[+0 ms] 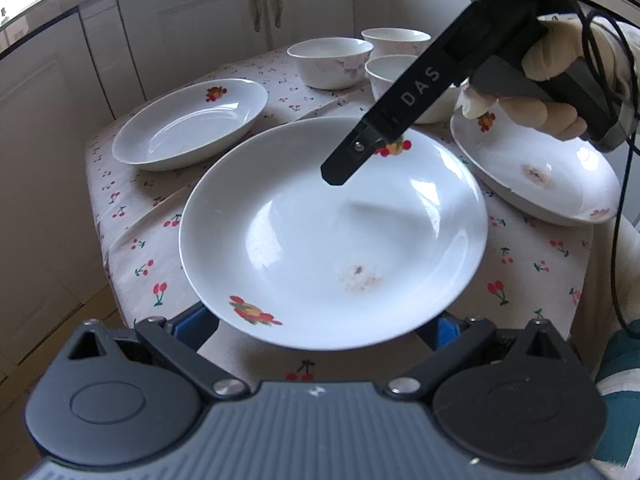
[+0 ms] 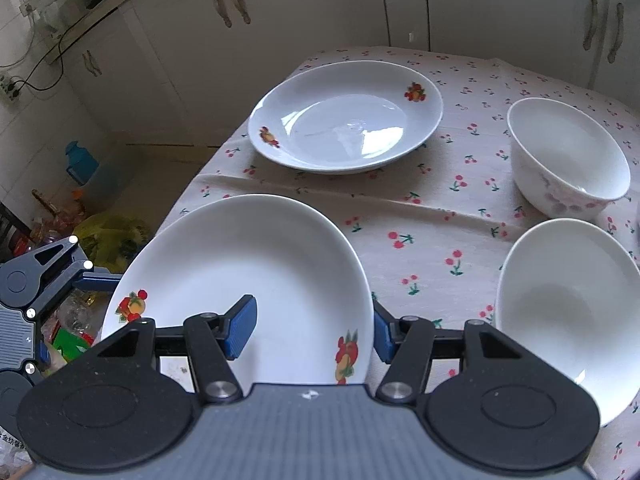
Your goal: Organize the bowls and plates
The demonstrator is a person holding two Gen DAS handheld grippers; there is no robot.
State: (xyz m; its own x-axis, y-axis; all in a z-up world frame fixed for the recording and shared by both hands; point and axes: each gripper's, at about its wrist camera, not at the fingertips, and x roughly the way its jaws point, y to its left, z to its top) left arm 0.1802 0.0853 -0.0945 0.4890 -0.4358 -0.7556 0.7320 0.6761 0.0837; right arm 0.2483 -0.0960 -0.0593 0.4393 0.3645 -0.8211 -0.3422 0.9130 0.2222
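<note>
- Cherry-print cloth (image 2: 440, 216) covers the surface; white cabinets (image 2: 304, 12) behind
- Three plates: one held plate (image 1: 332, 236); one far plate (image 2: 346, 116); one stained plate (image 1: 536, 172)
- Three bowls (image 1: 330, 62) clustered at the back
- Left tool (image 1: 320, 336) and right tool (image 2: 314, 330) both clamp the held plate's rim

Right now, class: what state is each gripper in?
Left gripper: fingertips hidden behind the plate; cannot tell.
Right gripper: closed on the plate's rim.
</note>
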